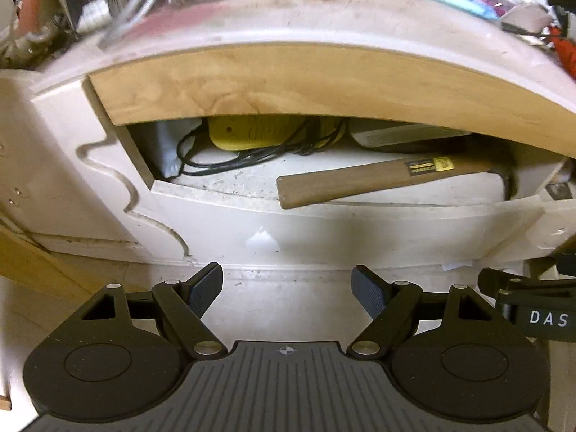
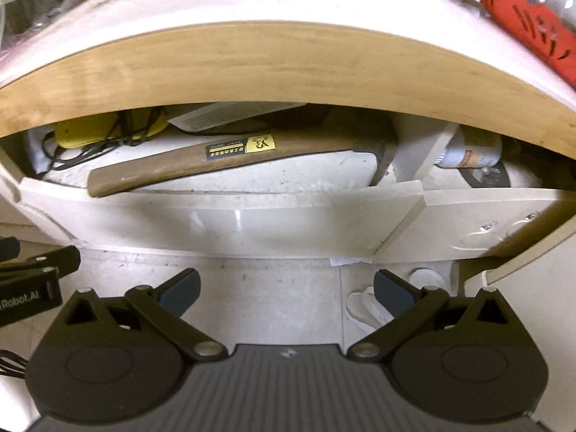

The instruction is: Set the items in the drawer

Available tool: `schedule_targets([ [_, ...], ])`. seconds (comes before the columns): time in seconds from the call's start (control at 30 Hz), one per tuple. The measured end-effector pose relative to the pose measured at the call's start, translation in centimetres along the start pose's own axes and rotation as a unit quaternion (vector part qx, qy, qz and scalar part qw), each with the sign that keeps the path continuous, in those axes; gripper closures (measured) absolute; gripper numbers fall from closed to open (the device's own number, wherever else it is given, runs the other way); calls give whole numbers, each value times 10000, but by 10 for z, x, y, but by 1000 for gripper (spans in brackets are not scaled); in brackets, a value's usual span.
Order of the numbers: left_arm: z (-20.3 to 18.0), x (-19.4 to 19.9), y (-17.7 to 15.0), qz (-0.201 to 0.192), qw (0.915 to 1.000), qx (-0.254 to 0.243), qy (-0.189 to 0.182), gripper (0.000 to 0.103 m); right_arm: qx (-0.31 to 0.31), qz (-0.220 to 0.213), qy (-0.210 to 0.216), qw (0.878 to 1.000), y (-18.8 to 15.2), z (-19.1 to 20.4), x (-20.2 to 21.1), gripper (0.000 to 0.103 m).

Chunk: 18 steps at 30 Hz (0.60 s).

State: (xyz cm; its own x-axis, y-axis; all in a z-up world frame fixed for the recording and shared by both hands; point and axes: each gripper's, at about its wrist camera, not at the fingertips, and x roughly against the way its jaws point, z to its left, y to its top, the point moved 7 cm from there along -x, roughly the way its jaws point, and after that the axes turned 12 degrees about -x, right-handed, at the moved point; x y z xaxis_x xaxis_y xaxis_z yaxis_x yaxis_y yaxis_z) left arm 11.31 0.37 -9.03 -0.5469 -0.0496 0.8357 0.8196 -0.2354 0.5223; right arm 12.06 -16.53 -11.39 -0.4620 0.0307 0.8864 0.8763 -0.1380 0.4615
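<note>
A white drawer [image 1: 324, 230] stands partly open under a wooden table edge [image 1: 288, 82]. In it lie a hammer with a wooden handle [image 1: 378, 180], a yellow device [image 1: 252, 131] with black cords, and a flat grey item [image 1: 406, 136]. The hammer also shows in the right wrist view [image 2: 216, 165], its handle end resting on the drawer front [image 2: 216, 223]. My left gripper [image 1: 287, 295] is open and empty in front of the drawer. My right gripper [image 2: 287, 293] is open and empty too, just below the drawer front.
A second drawer [image 2: 486, 216] to the right holds a white bottle [image 2: 471, 153] and a dark disc. The tabletop above carries clutter, a red cut-out sheet [image 2: 532, 28] and cables. The right gripper's body [image 1: 532, 302] shows at the left view's right edge.
</note>
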Motion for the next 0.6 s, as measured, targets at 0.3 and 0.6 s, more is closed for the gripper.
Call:
schedule_targets([
  [0.3,6,43,-8,-305,9994,107,154,24,-9,-198,185,9996,-19,-9,44,0],
  [0.6,5,77,-11,-702,9975,84,83,22,-155,-353,412,9984,-34,-14,75,0],
])
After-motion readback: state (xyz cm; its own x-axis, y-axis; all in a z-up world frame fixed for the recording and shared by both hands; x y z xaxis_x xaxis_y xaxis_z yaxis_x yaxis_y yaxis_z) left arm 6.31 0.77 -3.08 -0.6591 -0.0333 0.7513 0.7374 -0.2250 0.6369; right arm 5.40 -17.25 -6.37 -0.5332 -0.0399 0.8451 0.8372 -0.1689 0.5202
